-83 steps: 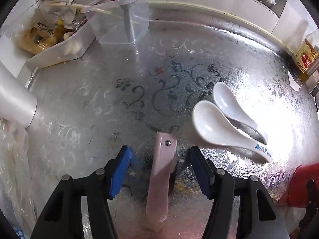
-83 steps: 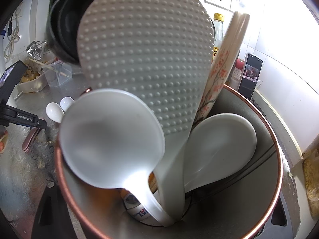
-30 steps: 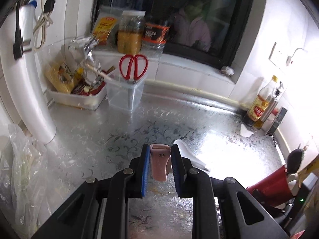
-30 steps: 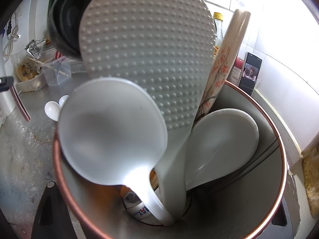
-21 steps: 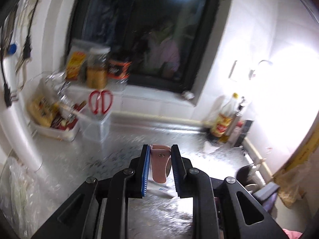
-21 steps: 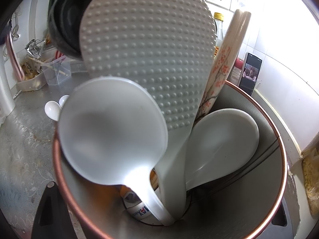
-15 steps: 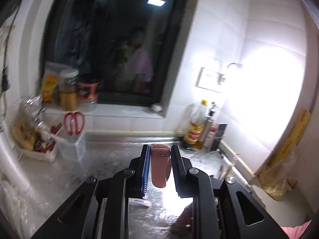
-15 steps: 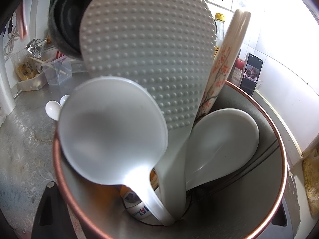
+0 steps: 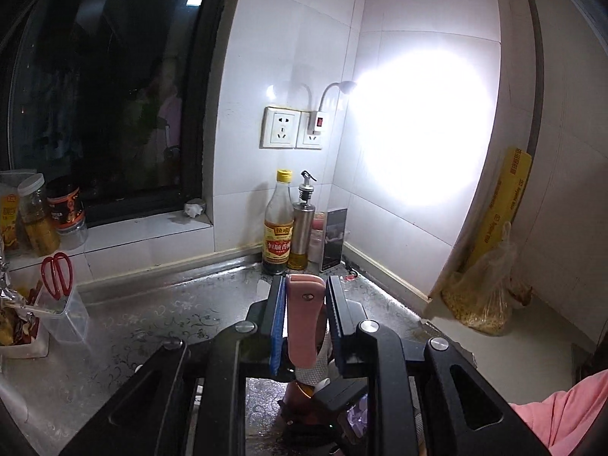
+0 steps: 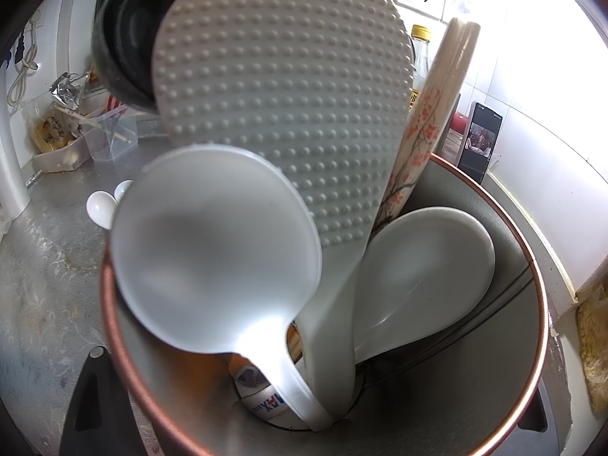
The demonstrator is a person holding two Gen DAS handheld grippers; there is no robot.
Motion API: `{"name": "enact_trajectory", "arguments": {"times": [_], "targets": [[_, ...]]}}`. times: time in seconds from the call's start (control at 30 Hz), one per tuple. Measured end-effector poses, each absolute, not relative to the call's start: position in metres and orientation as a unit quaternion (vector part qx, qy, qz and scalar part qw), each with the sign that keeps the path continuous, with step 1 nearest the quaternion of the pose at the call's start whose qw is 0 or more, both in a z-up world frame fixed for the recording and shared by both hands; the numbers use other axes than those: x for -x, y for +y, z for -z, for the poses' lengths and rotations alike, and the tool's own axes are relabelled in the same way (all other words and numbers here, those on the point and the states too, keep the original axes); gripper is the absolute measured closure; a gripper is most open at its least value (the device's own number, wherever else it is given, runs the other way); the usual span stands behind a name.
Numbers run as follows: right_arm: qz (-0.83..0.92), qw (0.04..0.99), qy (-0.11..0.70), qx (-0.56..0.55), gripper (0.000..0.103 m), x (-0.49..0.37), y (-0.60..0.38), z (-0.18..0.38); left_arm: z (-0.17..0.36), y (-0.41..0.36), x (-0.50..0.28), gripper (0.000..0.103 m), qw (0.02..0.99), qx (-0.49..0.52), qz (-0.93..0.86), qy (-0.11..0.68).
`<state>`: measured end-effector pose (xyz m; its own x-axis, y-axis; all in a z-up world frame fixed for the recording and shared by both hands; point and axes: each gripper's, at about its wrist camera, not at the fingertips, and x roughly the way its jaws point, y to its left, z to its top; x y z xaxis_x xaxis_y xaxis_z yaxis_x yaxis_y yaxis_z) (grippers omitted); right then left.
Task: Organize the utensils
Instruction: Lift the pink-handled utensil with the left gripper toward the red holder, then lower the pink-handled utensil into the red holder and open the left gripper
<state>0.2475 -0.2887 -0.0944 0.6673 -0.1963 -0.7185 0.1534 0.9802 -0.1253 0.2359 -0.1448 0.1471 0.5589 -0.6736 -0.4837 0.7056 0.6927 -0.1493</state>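
Pink handle [image 9: 304, 315] sits clamped in the left hand-held gripper [image 9: 304, 304], above the copper holder [image 10: 524, 266]; the right hand-held gripper's grip state cannot be told, spoons [image 10: 212, 243] filling its view.

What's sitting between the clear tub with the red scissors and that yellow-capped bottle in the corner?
Nothing: in the left wrist view the patterned countertop runs bare from the clear tub to the yellow-capped bottle.
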Motion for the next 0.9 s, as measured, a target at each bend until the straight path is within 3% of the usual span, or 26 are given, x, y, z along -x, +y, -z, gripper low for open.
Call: {"name": "enact_trajectory", "arguments": {"times": [0.9], "targets": [[0.088, 0.913, 0.398, 0.036, 0.009, -0.249, -0.283, 0.099, -0.081, -0.194, -0.245, 0.081, 0.835, -0.074, 0.407, 0.363]]}}
